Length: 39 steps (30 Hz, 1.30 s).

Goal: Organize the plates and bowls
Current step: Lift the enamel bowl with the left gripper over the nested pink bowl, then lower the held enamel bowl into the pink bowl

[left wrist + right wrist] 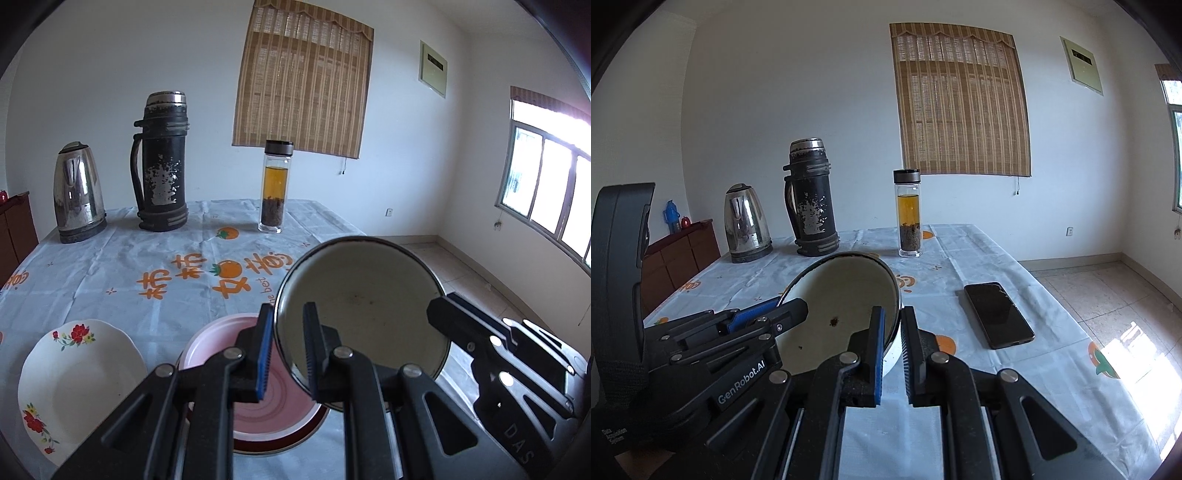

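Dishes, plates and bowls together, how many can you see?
3: an enamel bowl held up by both grippers, a pink plate beneath it, a floral plate at left. Others may be hidden.
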Tool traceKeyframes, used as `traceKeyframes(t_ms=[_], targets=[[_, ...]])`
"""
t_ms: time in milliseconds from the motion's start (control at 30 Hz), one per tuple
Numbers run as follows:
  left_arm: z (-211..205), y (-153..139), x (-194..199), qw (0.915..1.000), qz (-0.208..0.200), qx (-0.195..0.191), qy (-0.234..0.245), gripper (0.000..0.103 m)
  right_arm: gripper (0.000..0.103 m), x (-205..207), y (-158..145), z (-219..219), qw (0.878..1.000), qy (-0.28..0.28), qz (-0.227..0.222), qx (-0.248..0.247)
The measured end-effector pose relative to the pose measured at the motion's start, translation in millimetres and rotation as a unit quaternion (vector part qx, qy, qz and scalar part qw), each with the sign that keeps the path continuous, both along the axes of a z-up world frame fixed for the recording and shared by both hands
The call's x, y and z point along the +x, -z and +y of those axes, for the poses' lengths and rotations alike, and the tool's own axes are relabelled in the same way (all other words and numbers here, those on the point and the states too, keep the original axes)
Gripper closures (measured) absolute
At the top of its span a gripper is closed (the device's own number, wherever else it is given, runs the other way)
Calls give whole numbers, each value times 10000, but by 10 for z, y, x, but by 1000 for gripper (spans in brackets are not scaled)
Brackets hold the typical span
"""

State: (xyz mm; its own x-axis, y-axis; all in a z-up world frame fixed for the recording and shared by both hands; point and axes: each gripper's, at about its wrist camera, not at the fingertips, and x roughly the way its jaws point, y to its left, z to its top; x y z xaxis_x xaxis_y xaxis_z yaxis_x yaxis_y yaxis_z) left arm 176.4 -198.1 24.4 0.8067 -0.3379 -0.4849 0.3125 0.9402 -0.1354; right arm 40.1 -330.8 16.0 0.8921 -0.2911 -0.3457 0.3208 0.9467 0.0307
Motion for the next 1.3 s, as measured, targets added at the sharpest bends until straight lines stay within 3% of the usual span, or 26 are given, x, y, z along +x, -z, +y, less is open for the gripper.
traceKeyframes(t_ms=[833, 1300], targets=[[387, -31, 141, 9986, 214, -146, -463, 90, 92, 240, -45, 286, 9988, -459, 127, 147], [421, 30, 238, 9970, 457, -25, -623, 90, 91, 370, 36, 325, 9974, -543, 353, 318]])
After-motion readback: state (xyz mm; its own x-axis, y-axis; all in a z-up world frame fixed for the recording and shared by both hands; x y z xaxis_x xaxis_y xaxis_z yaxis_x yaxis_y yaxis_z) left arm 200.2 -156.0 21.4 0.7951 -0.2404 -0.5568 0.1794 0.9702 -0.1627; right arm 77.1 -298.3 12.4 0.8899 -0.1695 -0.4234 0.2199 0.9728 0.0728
